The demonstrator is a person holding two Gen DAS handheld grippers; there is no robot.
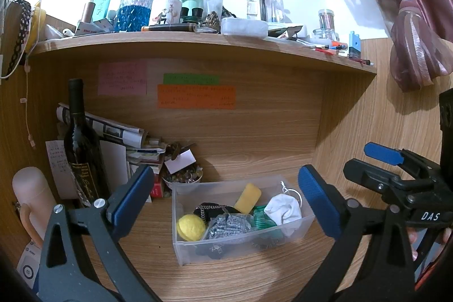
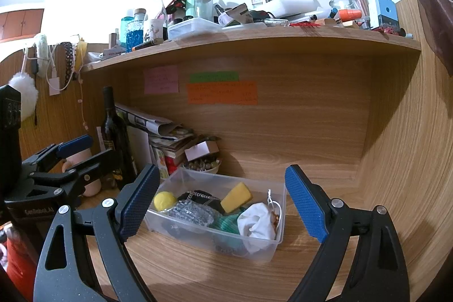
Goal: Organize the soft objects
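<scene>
A clear plastic bin (image 1: 181, 248) (image 2: 279, 241) stands on the wooden desk. It holds a yellow ball (image 1: 191, 227) (image 2: 164, 200), a yellow sponge (image 1: 249, 196) (image 2: 236, 199), a white cloth (image 1: 284, 210) (image 2: 256, 220), a green cloth (image 1: 262, 218) (image 2: 228, 222), a grey sparkly piece (image 1: 229, 227) (image 2: 192, 212) and a dark item with a chain (image 1: 211, 210) (image 2: 199, 197). My left gripper (image 1: 226, 204) is open and empty just in front of the bin. My right gripper (image 2: 223, 205) is open and empty, also facing the bin, and shows at the right of the left wrist view (image 1: 368, 166).
A dark wine bottle (image 1: 80, 143) (image 2: 114, 132), stacked papers (image 1: 124, 132), a bowl of small items (image 1: 184, 179) (image 2: 202, 166) and a pink cup (image 1: 32, 197) crowd the left back. A cluttered shelf (image 1: 198, 40) (image 2: 254, 31) hangs above. A curtain (image 1: 396, 4) hangs on the right.
</scene>
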